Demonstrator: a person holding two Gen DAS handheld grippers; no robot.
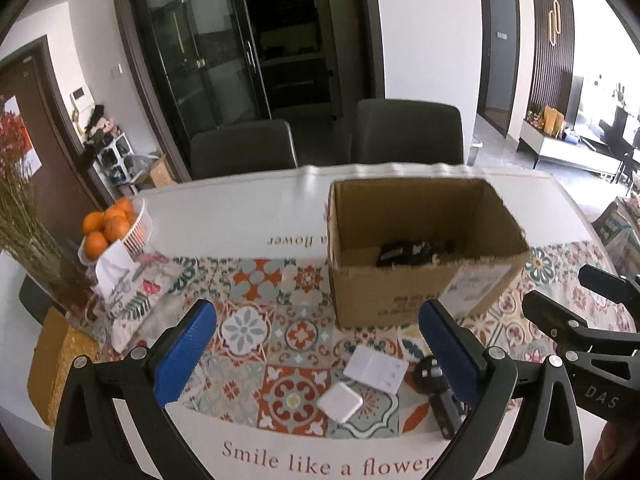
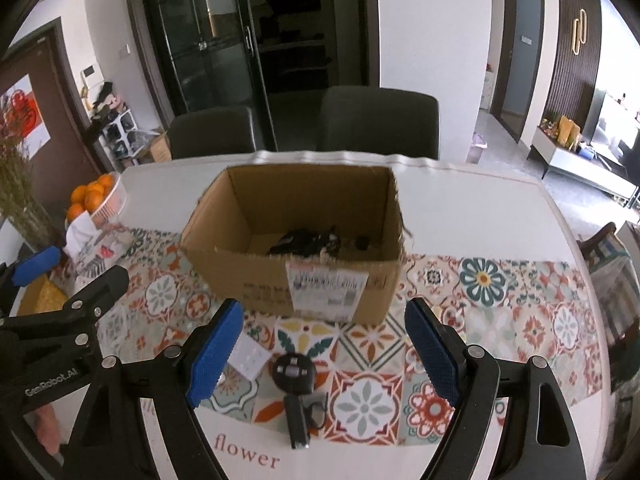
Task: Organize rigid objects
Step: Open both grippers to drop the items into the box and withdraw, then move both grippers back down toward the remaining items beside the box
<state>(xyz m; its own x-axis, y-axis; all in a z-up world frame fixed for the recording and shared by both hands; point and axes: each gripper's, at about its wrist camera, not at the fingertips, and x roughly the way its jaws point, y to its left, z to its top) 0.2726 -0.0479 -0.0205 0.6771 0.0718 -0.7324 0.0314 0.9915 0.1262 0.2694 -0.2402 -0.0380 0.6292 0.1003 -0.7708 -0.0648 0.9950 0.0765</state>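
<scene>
While both grippers, left (image 1: 320, 356) and right (image 2: 324, 348), gape empty, box (image 2: 320, 288) holds black items; torch (image 2: 294, 384), charger (image 1: 340, 402) lie outside.

"Smile like a flower" on the tablecloth (image 1: 280, 456); "GenRobot.AI" on the left gripper (image 2: 52, 380); "DAS" on the right gripper (image 1: 602, 396).

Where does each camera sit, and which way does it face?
Left wrist: on the left gripper, looking forward and down at the white charger; its blue fingers show, the right gripper at right.
Right wrist: on the right gripper, above the black handheld device; the left gripper at left.
Shared: cardboard box, white card, patterned table runner, oranges.
</scene>
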